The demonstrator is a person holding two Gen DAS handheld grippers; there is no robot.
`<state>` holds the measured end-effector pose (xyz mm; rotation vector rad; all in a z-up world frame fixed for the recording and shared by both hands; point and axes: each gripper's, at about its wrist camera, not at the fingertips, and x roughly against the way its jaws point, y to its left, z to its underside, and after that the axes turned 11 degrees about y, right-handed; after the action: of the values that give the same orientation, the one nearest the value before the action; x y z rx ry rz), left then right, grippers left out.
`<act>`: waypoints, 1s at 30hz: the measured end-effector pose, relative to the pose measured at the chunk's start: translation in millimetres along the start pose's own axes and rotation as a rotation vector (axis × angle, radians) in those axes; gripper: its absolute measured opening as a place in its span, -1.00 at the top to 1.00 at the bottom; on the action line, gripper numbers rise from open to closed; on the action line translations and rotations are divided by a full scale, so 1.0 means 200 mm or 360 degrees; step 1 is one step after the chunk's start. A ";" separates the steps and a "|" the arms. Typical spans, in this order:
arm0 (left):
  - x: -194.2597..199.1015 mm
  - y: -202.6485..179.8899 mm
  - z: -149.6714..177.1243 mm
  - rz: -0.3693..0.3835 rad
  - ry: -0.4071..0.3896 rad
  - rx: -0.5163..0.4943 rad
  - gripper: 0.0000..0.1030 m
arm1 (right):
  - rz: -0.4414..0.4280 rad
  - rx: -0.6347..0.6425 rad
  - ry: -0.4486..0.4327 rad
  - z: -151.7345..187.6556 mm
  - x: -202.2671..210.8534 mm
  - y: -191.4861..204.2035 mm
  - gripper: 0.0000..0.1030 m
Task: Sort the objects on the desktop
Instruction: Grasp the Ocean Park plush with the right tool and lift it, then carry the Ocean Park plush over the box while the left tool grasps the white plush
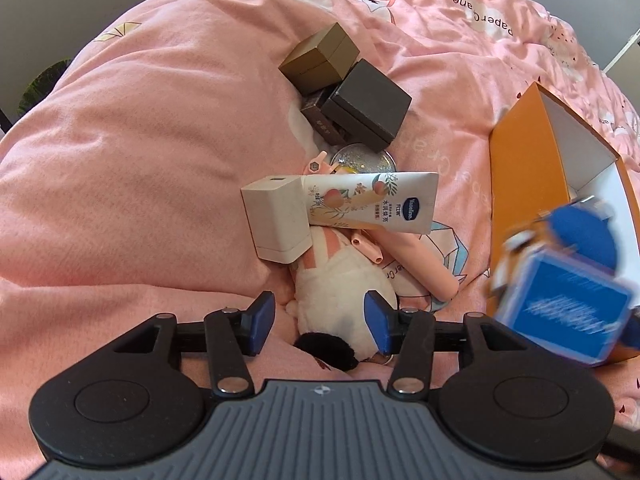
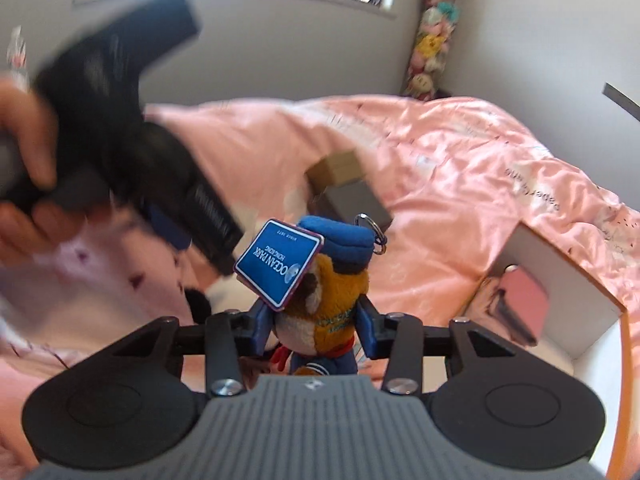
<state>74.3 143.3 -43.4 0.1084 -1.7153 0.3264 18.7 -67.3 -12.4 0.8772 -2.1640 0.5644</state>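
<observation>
- Pink duvet [image 1: 140,168] with paper-crane print fills both views; grey wall and a window along the top of the right wrist view, a column of hanging plush toys [image 2: 434,36] at upper right.
- Left gripper [image 1: 322,322]: jaws apart, nothing clamped. White plush toy [image 1: 340,300] lies on the duvet between and beyond the blue pads [image 1: 262,320], body running from bottom centre up toward frame centre, black patch at the near end. Whether the right-hand pad touches it, cannot tell.
- Clutter pile, centre of the left wrist view:
  - white charger block [image 1: 276,220], long axis roughly vertical in frame
  - Vaseline tube [image 1: 372,204] lying across, long axis near horizontal, flat crimped end to the right, its left end against the charger
  - pink tube [image 1: 424,268] under it, slanting down to the right
  - round glitter disc [image 1: 364,158] just above the tube
  - dark grey box [image 1: 368,104] and gold box [image 1: 320,58] stacked up-frame, touching.
- Orange box [image 1: 520,168] with white interior at right edge, open; a pink item [image 2: 520,300] lies inside it in the right wrist view.
- Right gripper [image 2: 316,330]: clamped on a parrot plush keychain [image 2: 332,300], pads on its body. Toy stands upright, long axis vertical in frame, blue cap and key ring on top, blue Ocean Park tag [image 2: 278,264] tilted at its left.
- Same toy shows blurred at lower right of the left wrist view, in front of the orange box.
- Person's hand [image 2: 24,152] grips the other gripper's handle, blurred, upper left.
</observation>
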 end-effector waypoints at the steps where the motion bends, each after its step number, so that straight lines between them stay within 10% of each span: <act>1: -0.01 -0.01 0.00 0.0004 0.0017 -0.0009 -0.14 | -0.0020 -0.0065 -0.0046 -0.01 0.05 -0.04 0.12; 15: -0.25 -0.10 -0.02 -0.0073 0.0183 -0.0150 -0.41 | 0.0065 -0.0900 -0.0374 0.05 0.37 -0.52 0.12; 20: -0.33 -0.13 -0.06 -0.0091 0.0229 -0.0156 -0.41 | 0.0261 -0.1012 -0.0247 0.11 0.27 -0.64 0.12; 30: -0.15 -0.15 0.00 -0.0082 0.0104 -0.0132 -0.10 | 0.0183 -0.1198 0.0019 0.26 0.08 -0.82 0.11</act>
<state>87.4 111.0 -67.9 0.0801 -1.6561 0.2184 106.5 -216.6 -13.3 0.3334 -2.1660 -0.2050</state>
